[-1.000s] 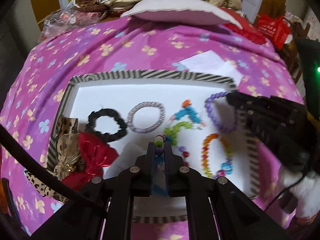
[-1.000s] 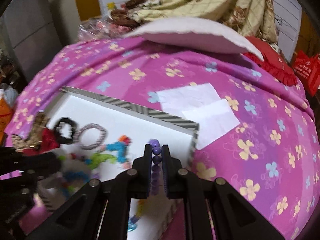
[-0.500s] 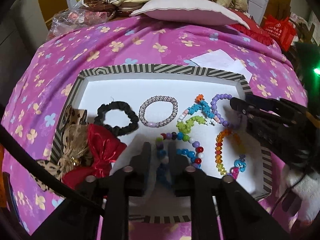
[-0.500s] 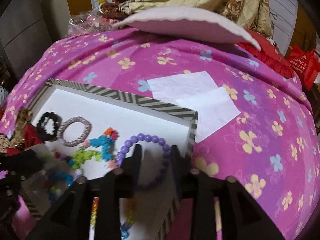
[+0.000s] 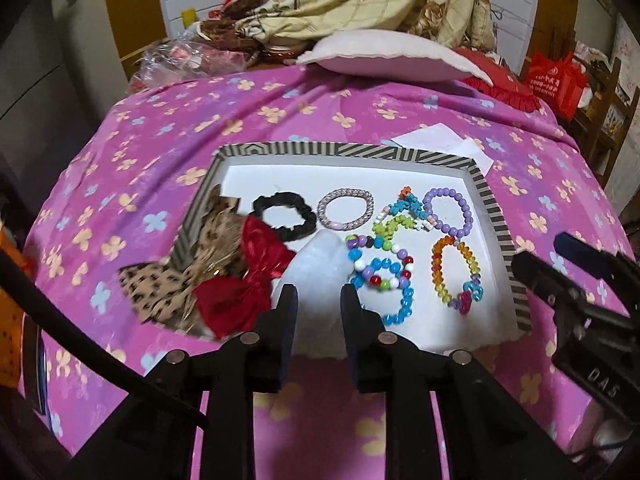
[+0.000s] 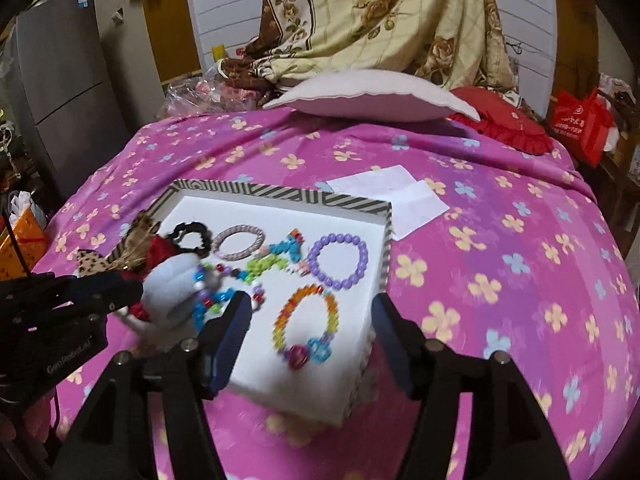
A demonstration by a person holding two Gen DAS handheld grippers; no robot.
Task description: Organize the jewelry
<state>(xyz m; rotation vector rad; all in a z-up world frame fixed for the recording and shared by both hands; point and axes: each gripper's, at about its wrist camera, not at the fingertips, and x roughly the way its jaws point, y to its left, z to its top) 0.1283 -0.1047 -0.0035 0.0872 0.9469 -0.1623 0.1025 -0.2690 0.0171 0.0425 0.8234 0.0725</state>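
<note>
A striped-rim tray [image 5: 492, 208] with a white floor lies on the bedspread. In it lie a black scrunchie [image 5: 284, 214], a woven bracelet [image 5: 345, 209], a purple bead bracelet [image 5: 448, 210], a rainbow crystal bracelet [image 5: 456, 272] and a multicolour bead bracelet [image 5: 380, 276]. A red bow [image 5: 248, 280] and a leopard bow [image 5: 168, 288] hang over its left rim. My left gripper [image 5: 318, 300] hovers at the near edge, jaws opening, with nothing pressed between them; a blurred white lump [image 5: 316, 264] sits just past its tips. My right gripper [image 6: 312, 312], jaws opening wide, hangs above the rainbow bracelet [image 6: 306, 322] without touching it.
The pink flowered bedspread [image 6: 500, 280] slopes away on all sides. Two paper sheets [image 6: 400, 200] lie beyond the tray's far right corner. A white pillow [image 6: 372, 98], a red cushion [image 6: 508, 124] and heaped cloth fill the back. A red bag [image 6: 580, 124] stands at the right.
Both grippers opened and let go: the left released the multicolour bead bracelet, the right the purple bead bracelet. Both then drew back and up from the tray.
</note>
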